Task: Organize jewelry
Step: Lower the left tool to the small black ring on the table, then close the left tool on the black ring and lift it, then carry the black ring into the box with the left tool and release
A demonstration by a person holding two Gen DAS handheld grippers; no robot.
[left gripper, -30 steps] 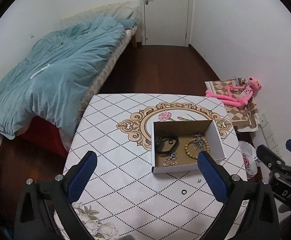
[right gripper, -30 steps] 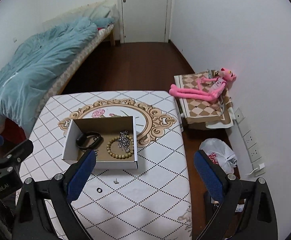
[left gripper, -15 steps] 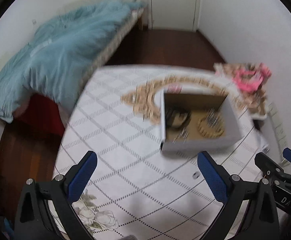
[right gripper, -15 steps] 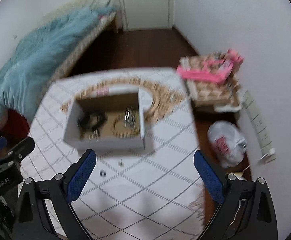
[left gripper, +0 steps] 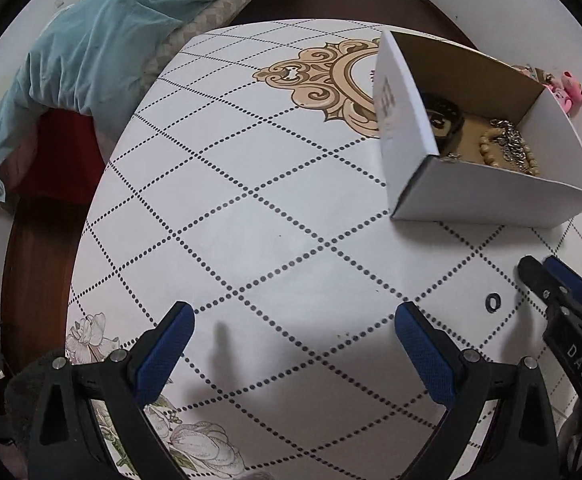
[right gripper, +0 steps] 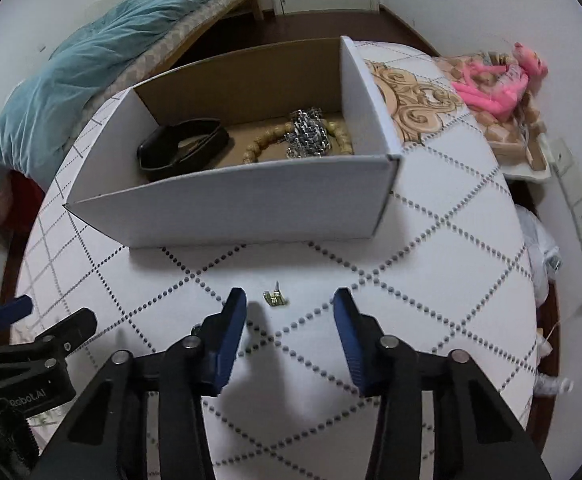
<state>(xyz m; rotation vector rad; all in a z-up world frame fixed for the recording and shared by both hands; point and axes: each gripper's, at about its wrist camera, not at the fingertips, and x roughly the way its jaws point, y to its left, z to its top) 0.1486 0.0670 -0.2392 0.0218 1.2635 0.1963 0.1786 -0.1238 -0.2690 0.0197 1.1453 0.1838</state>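
A white cardboard box (right gripper: 231, 196) stands on the table; it also shows in the left wrist view (left gripper: 487, 196). It holds a black bracelet (right gripper: 183, 148), a wooden bead bracelet (right gripper: 259, 144) and a silver chain (right gripper: 309, 134). A small gold earring (right gripper: 274, 297) lies on the cloth just ahead of my right gripper (right gripper: 289, 304), which is open and empty low over the table. A small black ring (left gripper: 493, 302) lies on the cloth to the right of my left gripper (left gripper: 291, 320), which is open and empty. The right gripper's tip (left gripper: 547, 276) shows beside the ring.
The table has a white cloth (left gripper: 251, 184) with dotted diamonds and a gold ornament. A bed with a teal duvet (left gripper: 103, 36) stands to the left. A pink plush toy (right gripper: 499, 80) lies on a checked cushion at the right. A white plastic bag (right gripper: 539, 248) sits on the floor.
Both grippers have dropped down and forward toward the table. The box and the loose pieces now look much closer. The right gripper's fingers have narrowed around the earring's spot.
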